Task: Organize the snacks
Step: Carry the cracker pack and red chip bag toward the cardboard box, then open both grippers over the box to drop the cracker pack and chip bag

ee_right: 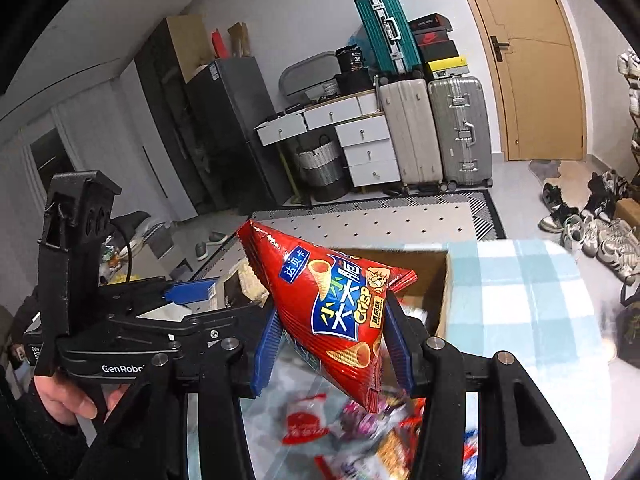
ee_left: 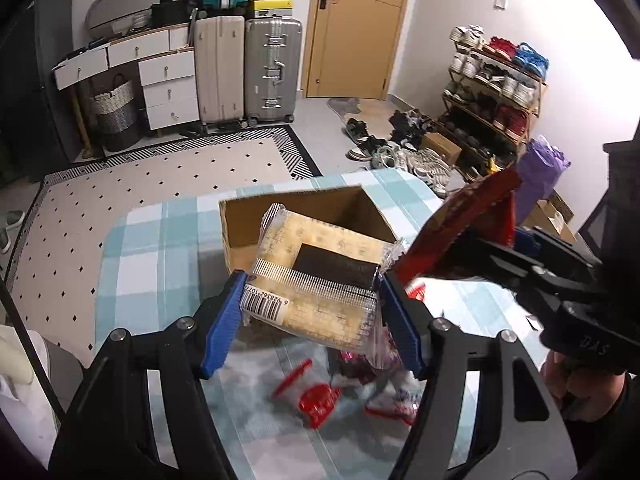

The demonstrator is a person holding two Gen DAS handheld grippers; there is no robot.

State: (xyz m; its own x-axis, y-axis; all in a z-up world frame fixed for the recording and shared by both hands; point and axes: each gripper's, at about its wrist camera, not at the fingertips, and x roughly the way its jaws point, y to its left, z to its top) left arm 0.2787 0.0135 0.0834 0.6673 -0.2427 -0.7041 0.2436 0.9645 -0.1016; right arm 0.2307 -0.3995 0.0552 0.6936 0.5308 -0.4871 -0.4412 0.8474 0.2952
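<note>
Box (ee_left: 240, 236) stood open-topped near the table (ee_left: 132, 264) edge; left claw (ee_left: 312, 312) clamped a cracker pack (ee_left: 320, 280), right claw (ee_right: 332, 340) pinched a crisp bag (ee_right: 332, 304).

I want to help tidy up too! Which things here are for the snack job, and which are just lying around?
For the snack job:
- cracker pack, held in the left tongs
- red crisp bag, held in the right tongs
- cardboard box
- loose snack packets on the table

Just lying around:
- suitcases
- shoe rack
- shoes on the floor
- woven basket
</note>
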